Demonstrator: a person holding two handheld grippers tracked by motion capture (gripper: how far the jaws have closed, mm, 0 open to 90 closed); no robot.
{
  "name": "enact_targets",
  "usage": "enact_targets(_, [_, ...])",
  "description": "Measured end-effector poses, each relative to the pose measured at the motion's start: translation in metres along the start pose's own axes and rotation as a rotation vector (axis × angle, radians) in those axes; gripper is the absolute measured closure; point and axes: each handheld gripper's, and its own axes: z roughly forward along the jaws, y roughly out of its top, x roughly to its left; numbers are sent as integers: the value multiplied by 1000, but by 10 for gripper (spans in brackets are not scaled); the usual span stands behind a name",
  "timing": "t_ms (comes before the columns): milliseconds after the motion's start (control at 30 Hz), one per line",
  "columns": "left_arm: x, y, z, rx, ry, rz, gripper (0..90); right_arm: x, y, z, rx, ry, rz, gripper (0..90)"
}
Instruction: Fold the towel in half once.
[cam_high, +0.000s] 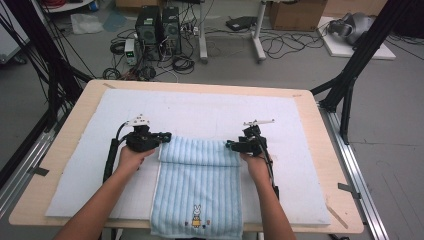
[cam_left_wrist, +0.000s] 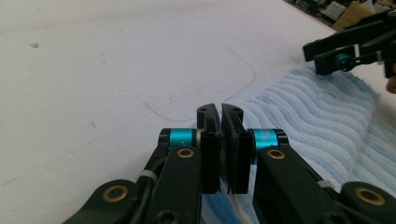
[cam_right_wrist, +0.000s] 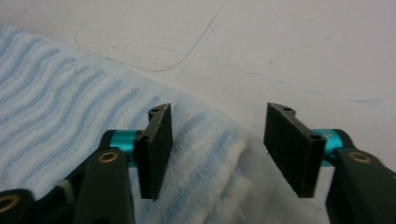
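Note:
A light blue striped towel (cam_high: 197, 175) with a small rabbit stitched near its front end lies on the white mat (cam_high: 200, 107), and its front end hangs over the table edge. My left gripper (cam_high: 167, 136) is at the towel's far left corner. In the left gripper view its jaws (cam_left_wrist: 220, 109) are shut, with the towel's (cam_left_wrist: 308, 116) white edge pinched low between the pads. My right gripper (cam_high: 230, 145) is at the far right corner. Its jaws (cam_right_wrist: 217, 109) stand open, straddling the towel's corner (cam_right_wrist: 205, 154) without pressing it. The right gripper (cam_left_wrist: 315, 58) also shows in the left gripper view.
The mat covers most of the wooden table (cam_high: 75, 115), with bare mat beyond and beside the towel. Faint pen outlines mark the mat (cam_right_wrist: 140, 51). Black frame poles (cam_high: 350, 70) stand at the sides; computers and cables sit on the floor behind.

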Motion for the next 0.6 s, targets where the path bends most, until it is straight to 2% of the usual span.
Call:
enact_targets(33, [0,0,-1,-9,-3,-9,857,-1,1,4,7,23,14,518])
enact_targets(100, [0,2,-5,-28,-17,-20,857,-1,1,6,23,43,11,748])
enact_targets(133, [0,2,-6,-37,-26,-25,857,0,1,5,16,46,-1,798])
enact_targets(267, [-3,5,-12,-62,-38,-23,857,9,4,-5,-20,22,-76,819])
enact_targets(367, [-6,6,-16,-72,-52,-22,857,15,4,-15,-34,3,-114,813])
enact_targets(500, [-13,3,-27,-97,-78,-20,857,22,-2,-33,-76,32,-132,811])
enact_targets(600, [-19,-4,-35,-87,-96,-10,857,28,-13,-48,-109,60,-144,809])
